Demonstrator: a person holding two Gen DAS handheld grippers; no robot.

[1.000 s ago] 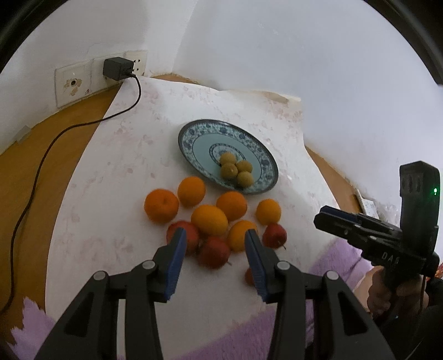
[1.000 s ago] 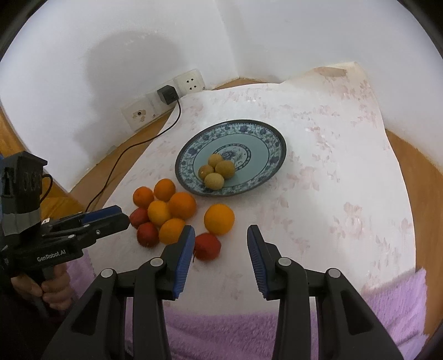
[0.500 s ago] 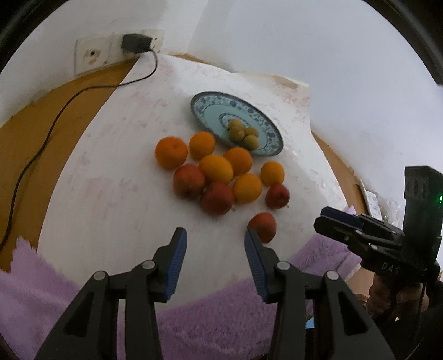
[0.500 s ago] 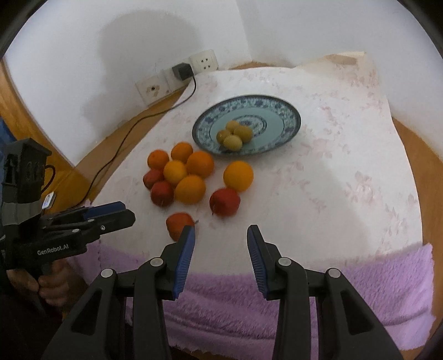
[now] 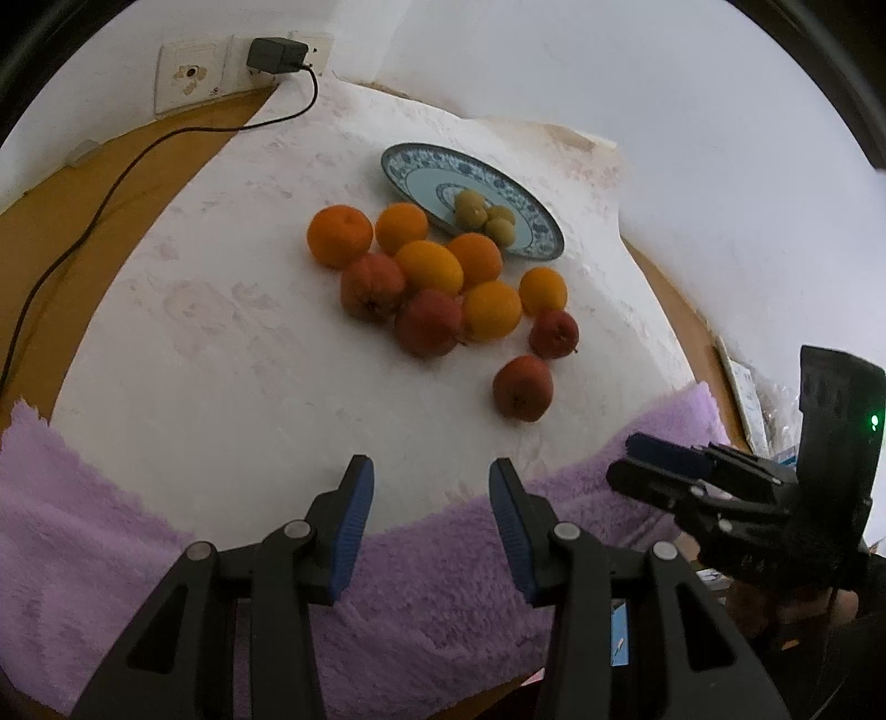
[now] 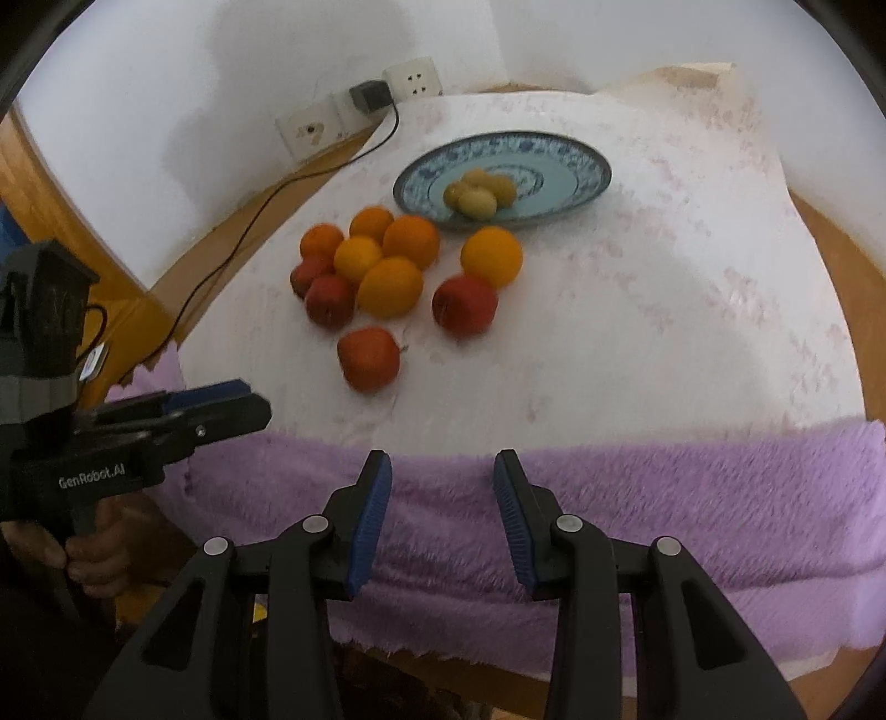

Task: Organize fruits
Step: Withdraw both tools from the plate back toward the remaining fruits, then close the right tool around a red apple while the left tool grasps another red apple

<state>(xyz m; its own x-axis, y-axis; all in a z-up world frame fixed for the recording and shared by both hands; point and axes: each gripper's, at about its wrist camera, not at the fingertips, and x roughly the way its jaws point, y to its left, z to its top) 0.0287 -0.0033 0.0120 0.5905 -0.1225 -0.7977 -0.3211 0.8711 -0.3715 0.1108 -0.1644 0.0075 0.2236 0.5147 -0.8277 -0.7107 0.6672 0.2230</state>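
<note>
Both tongs I am steering hang with their blue pads parted and nothing between them. My left gripper [image 5: 431,471] hovers over the near edge of the white cloth [image 5: 221,343], where it meets the purple fleece [image 5: 83,526]. My right gripper [image 6: 442,465] hovers over the same fleece strip. Neither touches any fruit.

From the right wrist view, the left tool's black body at 9 o'clock carries white lettering that reads "GenRobot.AI". A hand [image 6: 94,548] grips its handle. From the left wrist view, the right tool at 3 o'clock shows a small green light; I can read no writing on it.

Fruit lies at 12 o'clock from my left gripper: a tight cluster of oranges [image 5: 429,266] and red apples [image 5: 427,329], with one red apple [image 5: 522,387] apart, nearest the fleece. Beyond them sits a blue patterned plate [image 5: 531,221] holding a few small yellow-green fruits [image 5: 487,219].

At 11 o'clock, a black charger [image 5: 275,54] is plugged into a wall socket, its cable [image 5: 111,183] trailing across the wooden tabletop [image 5: 66,210].
</note>
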